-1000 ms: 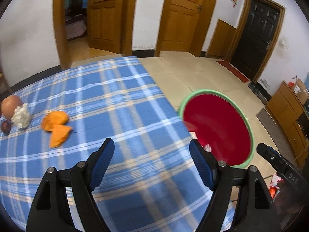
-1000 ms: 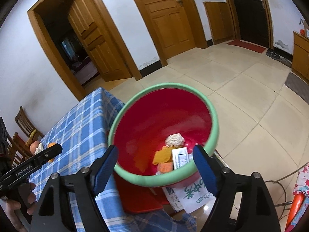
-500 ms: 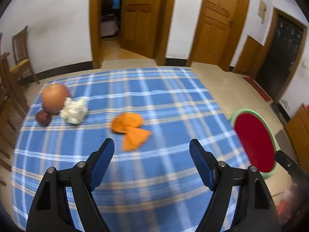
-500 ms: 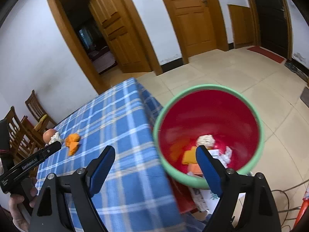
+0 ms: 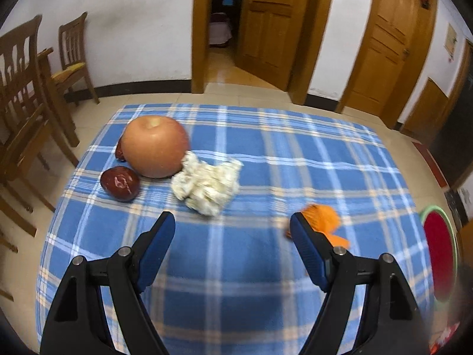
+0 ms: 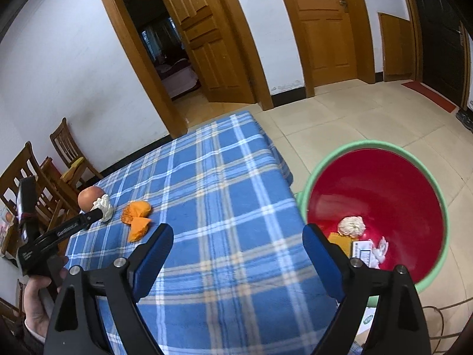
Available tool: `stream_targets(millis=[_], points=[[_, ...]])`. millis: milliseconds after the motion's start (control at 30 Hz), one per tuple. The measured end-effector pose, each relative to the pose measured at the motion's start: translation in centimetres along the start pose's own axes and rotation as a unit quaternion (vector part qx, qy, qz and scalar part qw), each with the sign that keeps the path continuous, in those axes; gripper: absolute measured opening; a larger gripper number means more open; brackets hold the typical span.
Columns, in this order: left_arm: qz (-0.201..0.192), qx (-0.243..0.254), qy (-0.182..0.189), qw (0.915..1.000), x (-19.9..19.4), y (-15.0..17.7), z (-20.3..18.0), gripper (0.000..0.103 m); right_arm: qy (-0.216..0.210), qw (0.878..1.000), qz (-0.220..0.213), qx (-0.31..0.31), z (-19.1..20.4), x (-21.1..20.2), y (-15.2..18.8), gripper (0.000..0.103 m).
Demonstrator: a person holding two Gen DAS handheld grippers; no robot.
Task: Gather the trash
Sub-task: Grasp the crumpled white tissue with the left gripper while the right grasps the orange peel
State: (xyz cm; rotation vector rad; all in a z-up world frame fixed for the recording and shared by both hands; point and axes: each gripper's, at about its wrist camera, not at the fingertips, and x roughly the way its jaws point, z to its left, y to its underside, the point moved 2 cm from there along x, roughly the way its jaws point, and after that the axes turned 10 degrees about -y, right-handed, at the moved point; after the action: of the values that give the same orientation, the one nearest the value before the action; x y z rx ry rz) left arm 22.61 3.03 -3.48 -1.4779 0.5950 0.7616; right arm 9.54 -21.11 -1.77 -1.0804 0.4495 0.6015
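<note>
You have a blue tablecloth (image 5: 266,153) checked with white and pale-orange lines. On it sit a crumpled off-white paper wad (image 5: 207,185), bright orange peel pieces (image 6: 136,217), a peach-orange round apple (image 5: 155,146) and a dark red-brown date (image 5: 119,183). The plastic bin (image 6: 419,285) past its right edge is red inside, rimmed mint green. Your grippers carry blue pads (image 5: 156,244) on black frames.

Crumpled white tissue (image 5: 207,185) beside orange peels (image 5: 323,222) on checked cloth; green-rimmed red bin (image 6: 375,216) alongside.
</note>
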Motion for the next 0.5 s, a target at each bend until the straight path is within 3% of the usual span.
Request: stream_targets(millis=[500], points=[[0.028,-0.031,-0.029,0.9987,6.1,-2.0,1.1,0.079,-0.008,0.999,0.027,-0.016,1.8,3.8,-0.4,0.091]])
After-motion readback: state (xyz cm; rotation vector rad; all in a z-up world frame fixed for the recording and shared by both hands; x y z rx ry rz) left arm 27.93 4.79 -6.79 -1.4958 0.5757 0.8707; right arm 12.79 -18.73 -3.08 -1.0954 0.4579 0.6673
